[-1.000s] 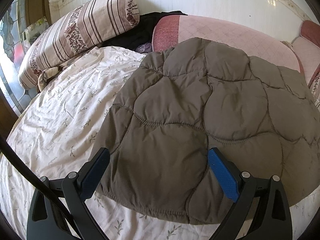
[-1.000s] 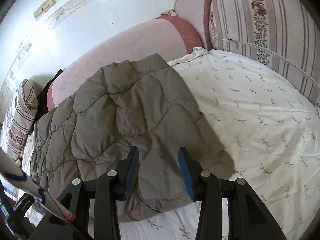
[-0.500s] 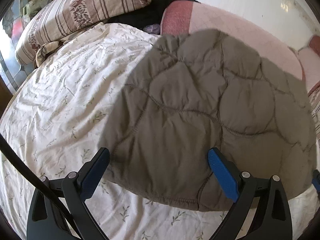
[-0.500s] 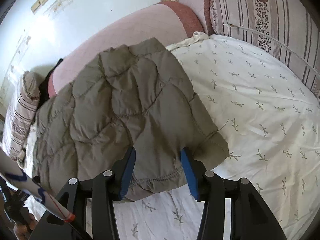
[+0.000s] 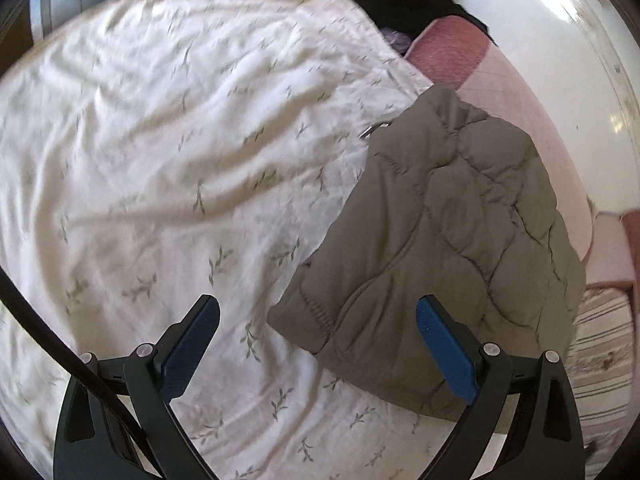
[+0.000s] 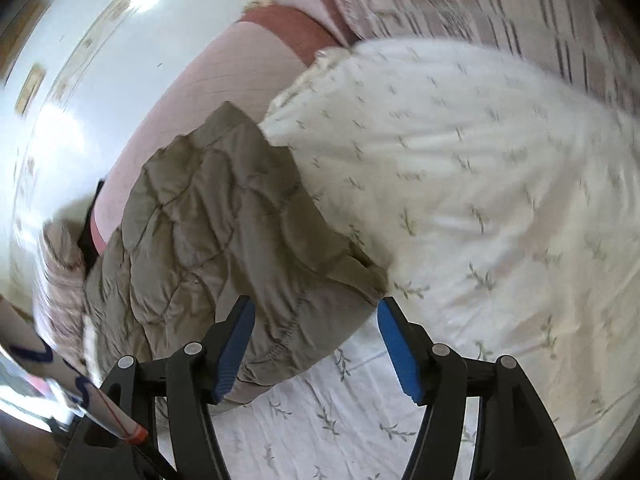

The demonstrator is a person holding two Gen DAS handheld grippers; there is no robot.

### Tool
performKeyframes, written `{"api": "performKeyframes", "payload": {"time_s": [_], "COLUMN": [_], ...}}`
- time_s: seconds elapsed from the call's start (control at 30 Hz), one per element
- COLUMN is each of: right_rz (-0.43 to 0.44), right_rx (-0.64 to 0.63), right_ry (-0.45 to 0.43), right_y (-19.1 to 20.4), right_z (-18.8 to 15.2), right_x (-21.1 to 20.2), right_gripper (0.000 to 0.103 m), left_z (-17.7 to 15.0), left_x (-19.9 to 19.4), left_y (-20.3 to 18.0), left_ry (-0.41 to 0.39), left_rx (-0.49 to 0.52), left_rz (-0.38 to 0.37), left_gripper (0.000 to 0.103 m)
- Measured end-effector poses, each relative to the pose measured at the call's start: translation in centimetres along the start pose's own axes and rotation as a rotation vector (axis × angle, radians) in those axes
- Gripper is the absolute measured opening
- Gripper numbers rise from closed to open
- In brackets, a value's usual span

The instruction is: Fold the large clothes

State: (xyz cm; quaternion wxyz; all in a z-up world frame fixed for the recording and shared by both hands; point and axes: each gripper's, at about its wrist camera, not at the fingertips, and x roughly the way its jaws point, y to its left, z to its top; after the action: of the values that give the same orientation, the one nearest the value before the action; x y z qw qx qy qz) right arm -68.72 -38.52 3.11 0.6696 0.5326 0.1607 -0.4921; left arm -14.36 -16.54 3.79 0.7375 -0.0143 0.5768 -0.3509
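The quilted jacket [image 5: 452,248], a grey-brown padded garment with wavy stitched panels, lies folded on the bed, its far end riding up against the pink padded headboard [image 5: 516,92]. In the left wrist view it sits to the right of centre, one elastic-trimmed corner pointing toward the camera; a small metal zipper pull [image 5: 370,131] shows at its upper left edge. In the right wrist view the jacket [image 6: 224,240] fills the left of centre, with a gathered hem at its near corner.

The left claw [image 5: 318,350] stands wide open with nothing gripped: its right pad hangs over the jacket's near edge, its left pad over bare sheet. The right claw [image 6: 316,346] is open too, its jaws spreading apart; the jacket's near corner lies in the gap between the blue pads, but neither pad presses on it.

Under the jacket spreads the white sheet [image 5: 168,152], printed with small leaf sprigs and rumpled into soft creases. A dark garment [image 5: 404,4] is bunched at the top of the bed beside the headboard. Striped pillows [image 6: 500,4] lean at the far right in the right wrist view, and a glossy white wall [image 6: 100,60] rises behind the headboard.
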Motion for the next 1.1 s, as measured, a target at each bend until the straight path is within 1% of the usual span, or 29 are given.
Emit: {"api": "performKeyframes", "payload": {"time_s": [0.03, 0.1, 0.17, 0.27, 0.33, 0.4, 0.53, 0.7, 0.8, 0.83, 0.87, 0.9, 0.93, 0.97, 1.0, 1.03, 1.07, 1.1], "right_rz": [0.029, 0.07, 0.119, 0.178, 0.196, 0.195, 0.199, 0.204, 0.196, 0.193, 0.195, 0.193, 0.181, 0.175, 0.154, 0.126, 0.077, 0.046], "right_rx": [0.045, 0.113, 0.18, 0.225, 0.228, 0.219, 0.241, 0.242, 0.235, 0.225, 0.214, 0.202, 0.189, 0.159, 0.104, 0.05, -0.043, -0.108], "right_ry": [0.019, 0.045, 0.061, 0.071, 0.069, 0.06, 0.053, 0.037, 0.036, 0.039, 0.04, 0.035, 0.027, 0.013, -0.009, -0.029, -0.069, -0.101], "right_y": [-0.8, -1.9, -2.9, -3.4, -3.2, -3.2, -3.6, -3.5, -3.2, -3.1, -2.9, -2.6, -2.3, -1.8, -0.9, 0.0, 1.5, 2.6], "right_z": [0.0, 0.0, -0.2, -0.2, -0.3, -0.3, -0.3, -0.3, -0.4, -0.4, -0.4, -0.4, -0.4, -0.4, -0.3, -0.4, -0.5, -0.8], "right_x": [0.4, 1.0, 1.7, 2.4, 2.8, 3.1, 4.0, 5.3, 6.4, 6.8, 7.1, 7.2, 7.1, 6.7, 6.2, 5.8, 4.9, 4.3], "right_gripper": [0.069, 0.069, 0.069, 0.069, 0.069, 0.071, 0.072, 0.079, 0.08, 0.079, 0.069, 0.06, 0.054, 0.045, 0.039, 0.037, 0.034, 0.032], "left_z": [0.0, -0.3, -0.7, -0.8, -0.8, -0.9, -1.0, -0.9, -0.7, -0.6, -0.6, -0.6, -0.6, -0.6, -0.6, -0.7, -0.8, -0.9], "left_x": [0.3, 1.1, 1.9, 3.2, 4.0, 4.3, 4.6, 5.0, 5.4, 5.4, 5.4, 5.3, 5.2, 4.9, 4.5, 3.8, 3.3, 2.6], "left_y": [0.3, 0.5, 0.6, 0.3, 0.0, 0.1, -0.1, -0.4, -0.8, -1.0, -1.1, -1.4, -1.8, -2.2, -2.5, -3.1, -3.5, -4.2], "left_ry": [0.018, 0.046, 0.07, 0.096, 0.112, 0.128, 0.114, 0.086, 0.062, 0.051, 0.042, 0.029, 0.016, 0.003, -0.014, -0.043, -0.067, -0.102], "left_rx": [-0.025, -0.062, -0.095, -0.116, -0.133, -0.156, -0.158, -0.142, -0.136, -0.127, -0.116, -0.098, -0.07, -0.047, -0.028, 0.001, 0.026, 0.063], "left_rz": [-0.038, -0.087, -0.12, -0.151, -0.188, -0.218, -0.234, -0.243, -0.239, -0.238, -0.231, -0.215, -0.196, -0.184, -0.174, -0.154, -0.136, -0.103], "left_gripper": [0.098, 0.098, 0.098, 0.098, 0.098, 0.098, 0.098, 0.098, 0.099, 0.099, 0.098, 0.09, 0.086, 0.076, 0.065, 0.06, 0.051, 0.045]}}
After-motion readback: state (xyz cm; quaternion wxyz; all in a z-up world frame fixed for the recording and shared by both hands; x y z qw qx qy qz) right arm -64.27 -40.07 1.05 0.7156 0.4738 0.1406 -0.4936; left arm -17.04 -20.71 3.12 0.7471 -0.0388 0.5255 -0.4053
